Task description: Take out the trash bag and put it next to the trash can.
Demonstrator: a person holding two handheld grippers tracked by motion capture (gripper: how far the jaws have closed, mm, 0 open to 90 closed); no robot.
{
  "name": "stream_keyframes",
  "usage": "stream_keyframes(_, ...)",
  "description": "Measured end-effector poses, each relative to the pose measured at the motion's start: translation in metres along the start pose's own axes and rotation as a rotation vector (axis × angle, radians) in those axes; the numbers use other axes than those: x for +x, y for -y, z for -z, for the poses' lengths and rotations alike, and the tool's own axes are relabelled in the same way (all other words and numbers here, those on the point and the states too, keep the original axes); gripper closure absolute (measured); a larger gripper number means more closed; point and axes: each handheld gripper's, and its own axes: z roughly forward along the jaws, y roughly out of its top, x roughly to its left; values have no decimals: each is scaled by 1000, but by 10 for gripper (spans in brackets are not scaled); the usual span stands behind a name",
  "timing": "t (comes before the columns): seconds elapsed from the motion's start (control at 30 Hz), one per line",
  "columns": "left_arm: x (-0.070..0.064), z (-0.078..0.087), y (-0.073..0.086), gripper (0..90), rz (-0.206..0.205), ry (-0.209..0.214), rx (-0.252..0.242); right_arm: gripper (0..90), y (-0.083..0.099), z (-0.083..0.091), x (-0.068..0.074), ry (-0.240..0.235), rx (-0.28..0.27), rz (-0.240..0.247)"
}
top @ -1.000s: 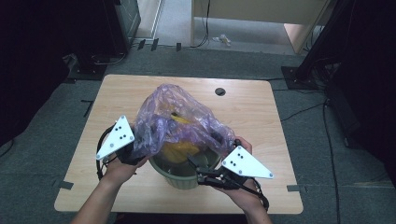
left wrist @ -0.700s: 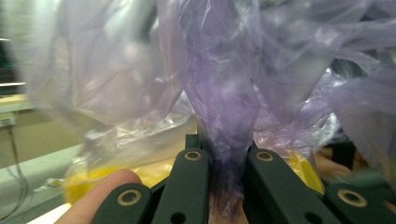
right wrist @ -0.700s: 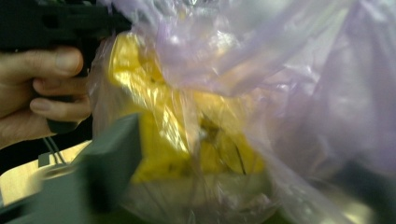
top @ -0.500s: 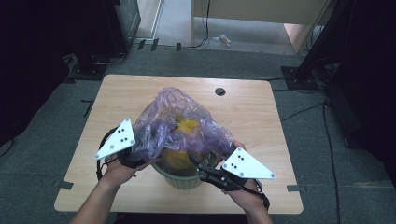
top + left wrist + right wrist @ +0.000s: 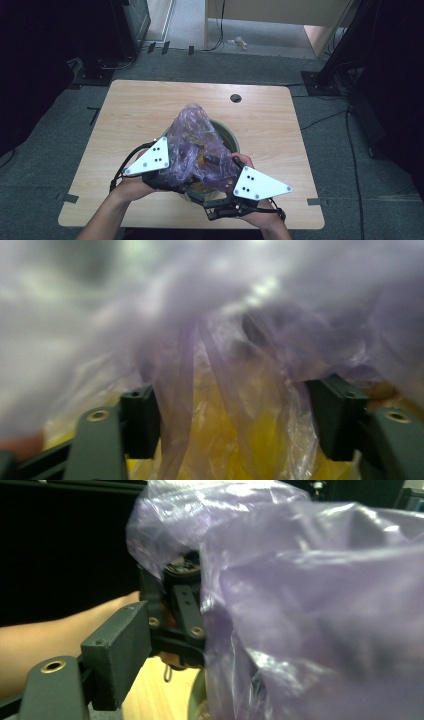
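Crinkled purple plastic bag (image 5: 197, 150) now pulled nearer round green bin (image 5: 227, 137), left gripper (image 5: 235, 422) spread around film, right gripper (image 5: 220, 202) state unclear.

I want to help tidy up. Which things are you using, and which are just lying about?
In use: bag, bin, left gripper, right gripper.
Lying about: table, its hole, scraps on the floor.

No legible text, label, brand, number or sign on any surface in these views.
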Motion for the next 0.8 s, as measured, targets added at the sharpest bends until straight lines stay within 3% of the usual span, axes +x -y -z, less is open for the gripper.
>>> stream_keyframes(0.07, -3, -2, 1, 451, -26, 5, 17, 184, 0, 0, 2, -33, 2, 9)
stream_keyframes(0.1, -4, -3, 0, 572, -29, 8, 13, 180, 0, -1, 6, -74, 13, 30)
stream_keyframes(0.13, -4, -3, 0, 635, -27, 14, 10, 173, 1, -2, 8, -89, 21, 44)
stream_keyframes(0.17, -4, -2, 0, 635, -30, 23, 1, 173, 1, -2, 8, -89, 21, 44)
stream_keyframes(0.2, -5, -2, 1, 695, -42, 33, -4, 159, 2, -3, 10, -92, 27, 56)
stream_keyframes(0.23, -6, -2, 1, 831, -48, 31, -4, 155, 1, -4, 11, -69, 25, 65)
stream_keyframes(0.27, -4, -1, 1, 868, -35, 21, -5, 153, 1, -4, 11, -61, 19, 57)
stream_keyframes(0.37, 0, 2, 2, 893, -13, 15, -22, 150, 0, -2, 8, -53, 4, 43)
stream_keyframes(0.5, 9, 12, 4, 897, 24, -7, -65, 143, 0, 3, 2, 0, 10, 33)
stream_keyframes(0.57, 12, 19, 3, 897, 34, -54, -103, 142, 1, 3, -1, 25, 15, 18)
stream_keyframes(0.6, 12, 19, 3, 898, 34, -54, -103, 142, 1, 3, -1, 25, 15, 18)
stream_keyframes(0.63, 13, 21, 2, 898, 45, -81, -124, 141, 1, 3, -4, 54, 21, 9)
stream_keyframes(0.8, 18, 31, 1, 898, 78, -189, -198, 141, 3, 4, -7, 89, 32, -3)
